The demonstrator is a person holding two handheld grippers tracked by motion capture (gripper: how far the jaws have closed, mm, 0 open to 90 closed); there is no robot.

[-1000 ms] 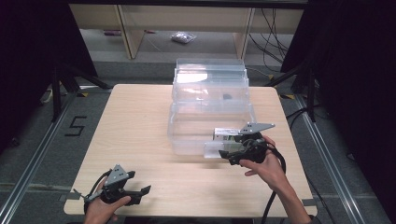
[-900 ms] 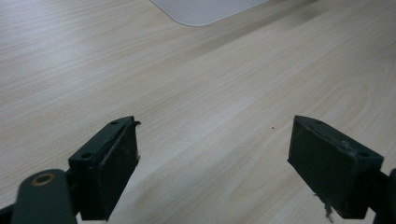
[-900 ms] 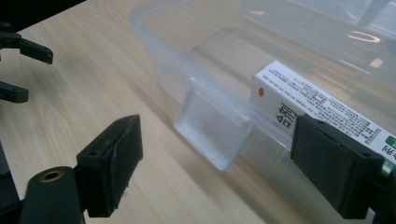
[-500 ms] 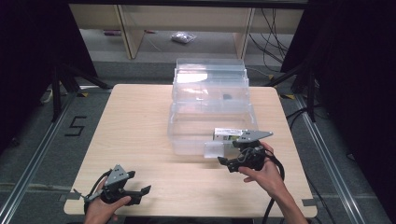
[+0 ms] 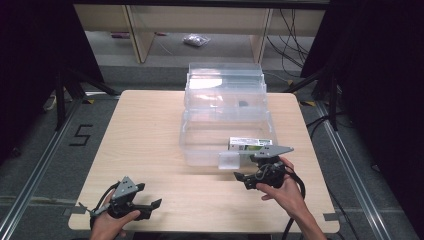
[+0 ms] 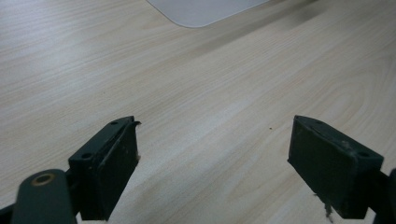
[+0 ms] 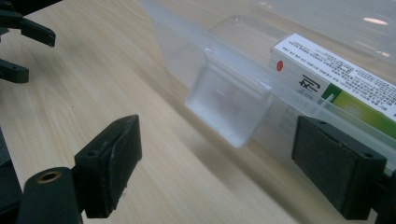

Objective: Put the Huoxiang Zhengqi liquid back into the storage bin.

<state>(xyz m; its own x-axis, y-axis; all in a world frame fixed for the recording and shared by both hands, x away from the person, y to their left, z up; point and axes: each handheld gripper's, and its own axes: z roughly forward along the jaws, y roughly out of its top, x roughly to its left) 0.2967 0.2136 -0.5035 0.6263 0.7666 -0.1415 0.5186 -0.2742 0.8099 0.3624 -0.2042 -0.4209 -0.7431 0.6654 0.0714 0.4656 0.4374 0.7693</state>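
One clear plastic storage box [image 5: 227, 137] sits on the counter [image 5: 145, 130], its near wall facing the person, and on that wall hangs one clear latch flap [image 5: 229, 160], seen close in the right gripper view [image 7: 229, 105] as a frosted tab hinged down from the rim. Inside the box, against the near right corner, lies one white and green carton [image 5: 250, 144] with printed text on its top face [image 7: 334, 77]. Behind this box stands a second clear plastic container [image 5: 225, 87], touching or just beside it, with one small dark object [image 5: 242, 104] inside, too small to tell what it is. The right hand-held gripper [image 5: 248, 180] is held just in front of the latch flap, near it but apart; its two black jaws stand wide apart with nothing between them, and the flap and the carton lie ahead of them in the right gripper view [image 7: 215, 182]. The left hand-held gripper [image 5: 150, 207] rests at the near left part of the counter, well apart from the box; its jaws are likewise spread wide over bare wood [image 6: 212, 158], gripping nothing. Two hands hold the two grippers, one each. On the floor beyond the counter lies one small clear bag [image 5: 196, 40].
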